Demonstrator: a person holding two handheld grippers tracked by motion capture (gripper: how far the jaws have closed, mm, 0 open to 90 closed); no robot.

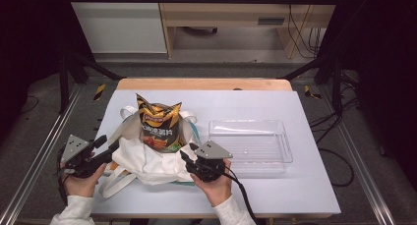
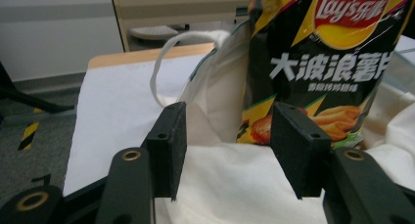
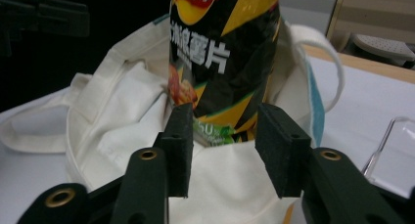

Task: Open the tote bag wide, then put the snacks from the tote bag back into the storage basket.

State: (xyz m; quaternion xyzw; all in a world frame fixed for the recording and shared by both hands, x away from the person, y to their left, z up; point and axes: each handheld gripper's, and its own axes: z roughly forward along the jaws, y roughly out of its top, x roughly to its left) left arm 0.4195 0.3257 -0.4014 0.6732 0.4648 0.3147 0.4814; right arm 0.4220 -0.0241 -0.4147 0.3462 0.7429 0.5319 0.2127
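Observation:
A black and yellow chip bag (image 1: 160,126) stands upright inside a cream tote bag (image 1: 142,161) on the white table. My left gripper (image 1: 110,149) is at the tote's left edge, and my right gripper (image 1: 187,154) at its front right edge. In the left gripper view my left gripper (image 2: 227,141) is open, with the tote's cloth (image 2: 235,185) beyond and below the jaws and the chip bag (image 2: 323,62) behind. In the right gripper view my right gripper (image 3: 222,136) is open too, facing the chip bag (image 3: 220,48) over the tote's rim (image 3: 117,116).
A clear plastic tray (image 1: 285,146) lies to the right of the tote. The tote's handles (image 1: 189,118) loop out behind it and at the front left. The wooden table edge (image 1: 204,84) runs along the back, with metal frame rails on both sides.

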